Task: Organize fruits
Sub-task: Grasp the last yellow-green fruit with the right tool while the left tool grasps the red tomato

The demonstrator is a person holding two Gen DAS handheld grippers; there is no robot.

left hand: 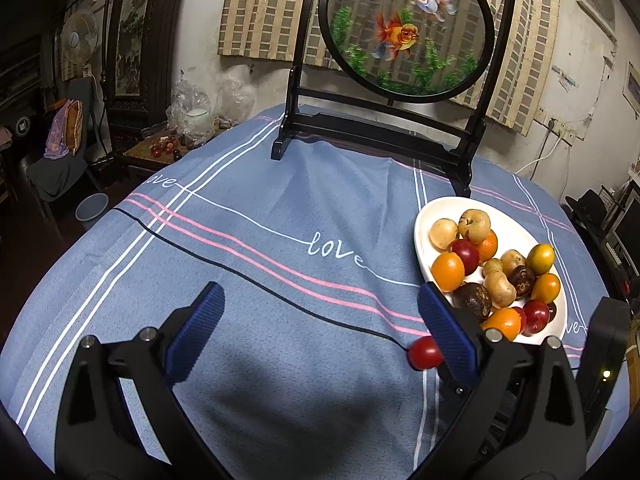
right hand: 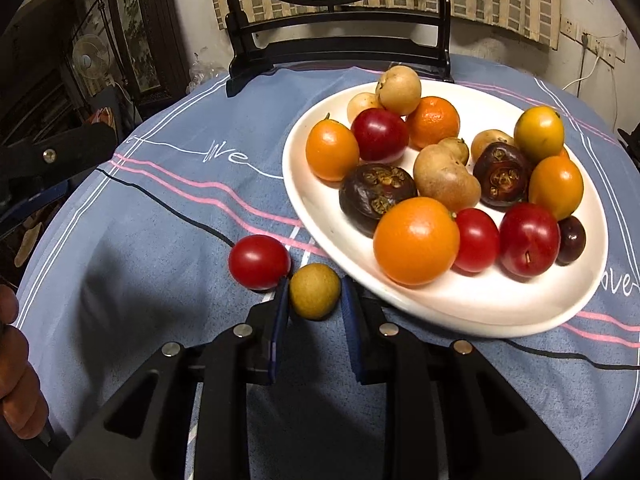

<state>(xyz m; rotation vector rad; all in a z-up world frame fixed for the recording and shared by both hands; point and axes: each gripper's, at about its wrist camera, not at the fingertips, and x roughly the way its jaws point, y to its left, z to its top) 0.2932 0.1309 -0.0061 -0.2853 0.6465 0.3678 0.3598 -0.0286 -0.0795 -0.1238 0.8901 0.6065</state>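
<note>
two blue pads [right hand: 280, 312] pinch small yellow-brown fruit [right hand: 315, 291]

Dim room, stained plaster wall [left hand: 560, 92]. Checked curtain [left hand: 276, 12] behind round goldfish screen [left hand: 408, 28] on black stand. Blue striped tablecloth [left hand: 248, 264]. Standing fan [left hand: 80, 38], dark carved cabinet [left hand: 136, 40], chair [left hand: 60, 152] at left.

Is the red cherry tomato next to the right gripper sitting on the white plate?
No, the red cherry tomato lies on the blue tablecloth, outside the rim of the white plate.
</note>
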